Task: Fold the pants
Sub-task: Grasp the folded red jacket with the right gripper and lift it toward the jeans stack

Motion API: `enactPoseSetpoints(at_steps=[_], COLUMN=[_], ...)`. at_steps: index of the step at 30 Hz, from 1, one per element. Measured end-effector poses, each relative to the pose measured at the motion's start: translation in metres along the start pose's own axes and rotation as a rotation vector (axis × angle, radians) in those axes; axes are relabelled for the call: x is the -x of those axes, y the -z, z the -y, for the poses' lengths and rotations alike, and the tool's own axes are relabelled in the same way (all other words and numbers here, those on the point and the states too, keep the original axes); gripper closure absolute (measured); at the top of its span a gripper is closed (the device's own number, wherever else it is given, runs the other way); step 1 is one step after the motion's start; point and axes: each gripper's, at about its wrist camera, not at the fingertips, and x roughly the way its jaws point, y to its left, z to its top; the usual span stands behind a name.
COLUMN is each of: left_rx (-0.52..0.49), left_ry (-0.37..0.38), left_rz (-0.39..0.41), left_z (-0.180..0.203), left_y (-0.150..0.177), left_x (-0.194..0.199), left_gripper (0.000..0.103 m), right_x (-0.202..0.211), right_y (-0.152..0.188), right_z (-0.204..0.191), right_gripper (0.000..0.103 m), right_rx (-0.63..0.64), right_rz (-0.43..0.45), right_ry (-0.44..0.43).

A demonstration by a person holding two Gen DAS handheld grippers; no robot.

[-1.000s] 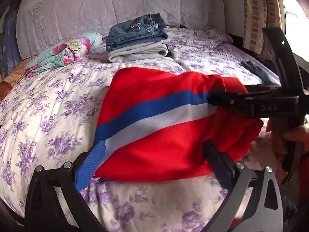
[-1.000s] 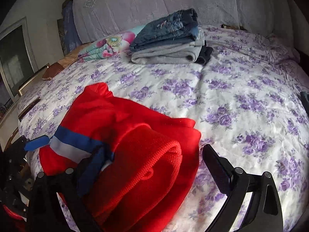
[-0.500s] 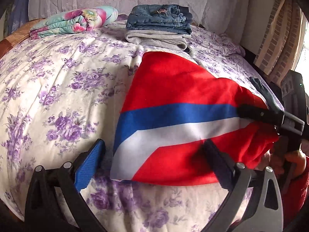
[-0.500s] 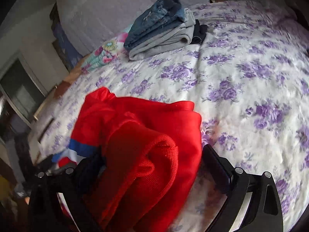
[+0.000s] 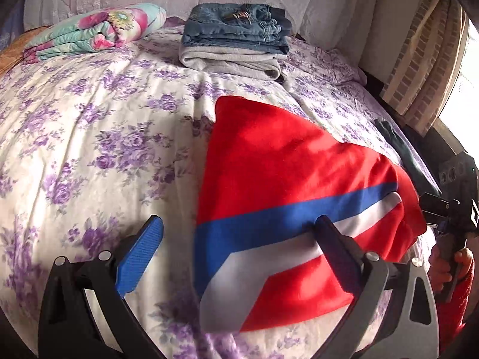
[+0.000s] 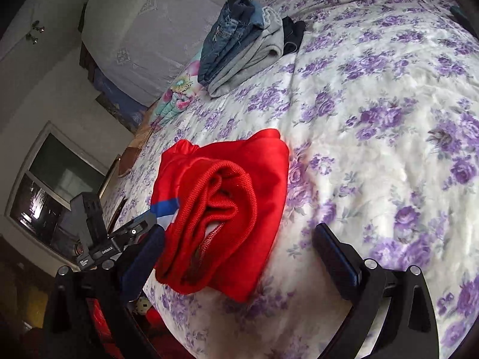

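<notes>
Here, smooth red pants (image 5: 278, 161) with blue and white stripes lie folded mid-frame on the floral bed (image 5: 89, 137), ribbed waistband (image 6: 221, 206) apparently doubled; left gripper (image 5: 239, 254) and right gripper (image 6: 239, 257) fingers spread wide.

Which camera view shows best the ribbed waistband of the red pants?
The right wrist view: the ribbed waistband of the red pants faces the camera there. The left wrist view shows only their flat side with blue and white stripes.

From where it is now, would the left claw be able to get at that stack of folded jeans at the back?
Probably yes: the left claw is open, and only bare floral bedspread lies between it and the folded jeans.
</notes>
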Motion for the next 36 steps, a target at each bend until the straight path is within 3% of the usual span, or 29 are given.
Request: enactPoseSetpoints(at_steps=[3,4,5,6,7,9,10,13,20,25,30,33,36], left_rx=[0.031,0.037,0.043,0.043,0.031,-0.017,-0.043,-0.127,-0.225,-0.307,-0.306,-0.299,-0.266], left_ry=[0.083,0.097,0.108,0.111,0.11,0.091,0.062,0.0,-0.096,-0.241,-0.353,-0.406,-0.413], left_rz=[-0.031,-0.039,-0.047,-0.052,-0.05,-0.035,-0.019,0.034,0.129,0.225,0.288,0.305,0.297], left_z=[-0.005,-0.007,-0.008,-0.007,-0.006,0.003,0.007,0.02,0.035,0.039,0.027,0.017,0.003], left_y=[-0.008,-0.011,-0.014,-0.016,-0.019,-0.024,-0.026,-0.032,-0.055,-0.099,-0.155,-0.179,-0.196], left_x=[-0.012,-0.014,-0.016,-0.017,-0.017,-0.012,-0.009,0.001,0.009,0.003,-0.018,-0.039,-0.061], left_gripper=[0.004,0.004,0.004,0.008,0.024,0.04,0.054,0.071,0.075,0.075,0.075,0.075,0.075], right_x=[-0.02,-0.027,-0.034,-0.038,-0.039,-0.036,-0.033,-0.026,-0.018,-0.037,-0.072,-0.097,-0.121], right_y=[-0.006,-0.007,-0.009,-0.009,-0.009,-0.007,-0.005,-0.005,-0.031,-0.091,-0.16,-0.192,-0.213], right_z=[-0.012,-0.018,-0.021,-0.022,-0.025,-0.037,-0.041,-0.046,-0.064,-0.081,-0.087,-0.083,-0.073], right_gripper=[0.004,0.009,0.027,0.03,0.033,0.042,0.044,0.051,0.056,0.057,0.057,0.057,0.057], right_rx=[0.072,0.105,0.118,0.11,0.118,0.179,0.202,0.216,0.273,0.33,0.347,0.342,0.326], right_rz=[0.002,0.0,-0.01,-0.011,0.007,0.038,0.056,0.09,0.146,0.184,0.216,0.216,0.202], right_ry=[0.028,0.02,-0.001,0.003,0.012,0.041,0.056,0.065,0.066,0.078,0.097,0.114,0.126])
